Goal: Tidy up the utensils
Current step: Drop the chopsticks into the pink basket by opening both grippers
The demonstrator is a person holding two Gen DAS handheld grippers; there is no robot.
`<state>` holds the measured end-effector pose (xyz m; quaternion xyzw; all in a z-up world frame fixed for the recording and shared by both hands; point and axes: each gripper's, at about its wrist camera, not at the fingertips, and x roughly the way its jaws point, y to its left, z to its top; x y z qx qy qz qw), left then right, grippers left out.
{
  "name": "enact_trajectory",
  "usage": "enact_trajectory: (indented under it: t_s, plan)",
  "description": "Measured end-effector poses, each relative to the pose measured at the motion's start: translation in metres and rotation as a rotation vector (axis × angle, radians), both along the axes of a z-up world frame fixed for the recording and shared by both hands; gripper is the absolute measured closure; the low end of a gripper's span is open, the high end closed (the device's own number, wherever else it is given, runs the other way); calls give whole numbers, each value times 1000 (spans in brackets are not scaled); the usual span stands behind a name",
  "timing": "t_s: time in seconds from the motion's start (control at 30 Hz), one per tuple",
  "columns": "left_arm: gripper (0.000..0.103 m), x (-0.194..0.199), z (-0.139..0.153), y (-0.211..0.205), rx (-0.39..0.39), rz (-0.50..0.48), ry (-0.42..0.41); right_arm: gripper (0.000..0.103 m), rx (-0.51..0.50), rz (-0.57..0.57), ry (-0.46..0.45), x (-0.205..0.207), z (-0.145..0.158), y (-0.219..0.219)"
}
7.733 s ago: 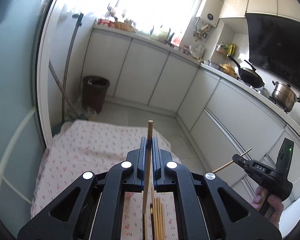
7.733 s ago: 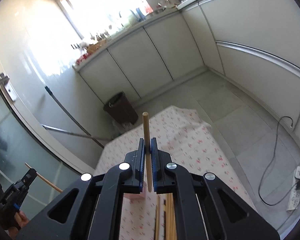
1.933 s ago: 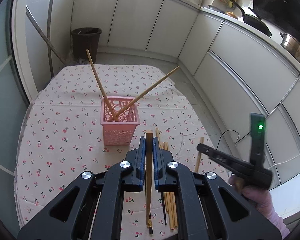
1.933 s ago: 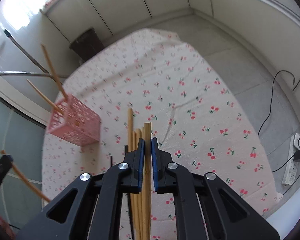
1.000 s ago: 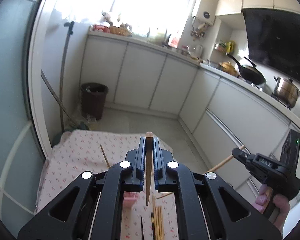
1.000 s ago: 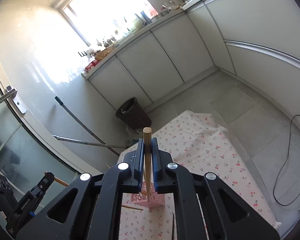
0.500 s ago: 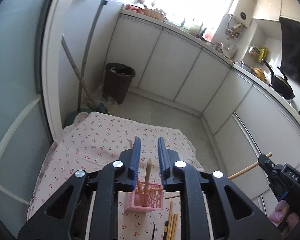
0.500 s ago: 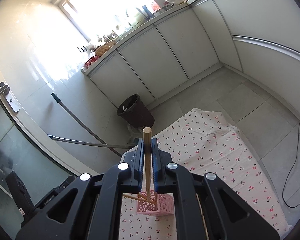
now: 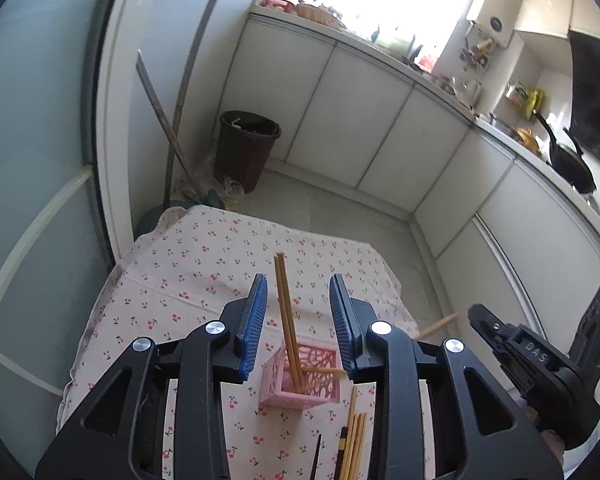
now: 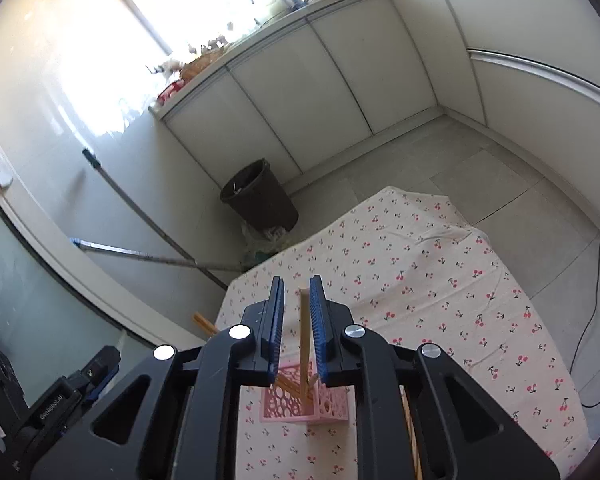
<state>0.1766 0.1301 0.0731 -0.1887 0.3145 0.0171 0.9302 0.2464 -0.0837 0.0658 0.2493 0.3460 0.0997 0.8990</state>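
Observation:
A pink lattice basket (image 9: pixel 300 380) stands on the cherry-print cloth and holds several wooden chopsticks (image 9: pixel 286 312). My left gripper (image 9: pixel 298 304) is open above it, with two upright sticks between its spread jaws, untouched. In the right wrist view the basket (image 10: pixel 296 404) sits below my right gripper (image 10: pixel 296 312), which is open; a chopstick (image 10: pixel 305 332) stands in the gap, close to the right jaw. Loose chopsticks (image 9: pixel 354 444) lie on the cloth in front of the basket. The right gripper also shows in the left wrist view (image 9: pixel 536 368).
A table under the cherry cloth (image 10: pixel 440 280) stands on the tiled kitchen floor. A dark bin (image 9: pixel 248 148) and mop handles (image 9: pixel 168 120) stand past its far edge. White cabinets (image 9: pixel 380 128) line the walls. A cable (image 10: pixel 596 320) lies on the floor at right.
Both grippers have opened and let go of their chopsticks, which now stand in the basket. The left opened first and now stands wider; the right opened in the last half second.

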Motion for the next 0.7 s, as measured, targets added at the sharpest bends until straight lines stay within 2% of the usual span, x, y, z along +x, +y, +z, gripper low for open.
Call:
enact_trajectory:
  t_s: [0.13, 0.2, 0.27, 0.43, 0.47, 0.53, 0.7]
  plan:
    - [66, -6, -3, -16, 65, -24, -4, 77, -103, 20, -23, -13, 1, 10]
    - [63, -10, -5, -24, 100, -31, -8, 76, -143, 19, -33, -20, 1, 12]
    - [58, -12, -7, -30, 120, -35, -8, 76, -176, 17, -35, -28, 0, 12]
    - [39, -20, -16, -40, 154, -47, 4, 67, -224, 25, -11, -42, -10, 11]
    - [38, -20, -18, -43, 166, -63, 11, 65, -234, 26, -4, -45, -12, 10]
    - [36, -22, -23, -50, 188, -79, 18, 52, -257, 30, 9, -51, -16, 10]
    - [29, -29, -37, -65, 219, -107, 35, 50, -293, 9, 29, -65, -24, 4]
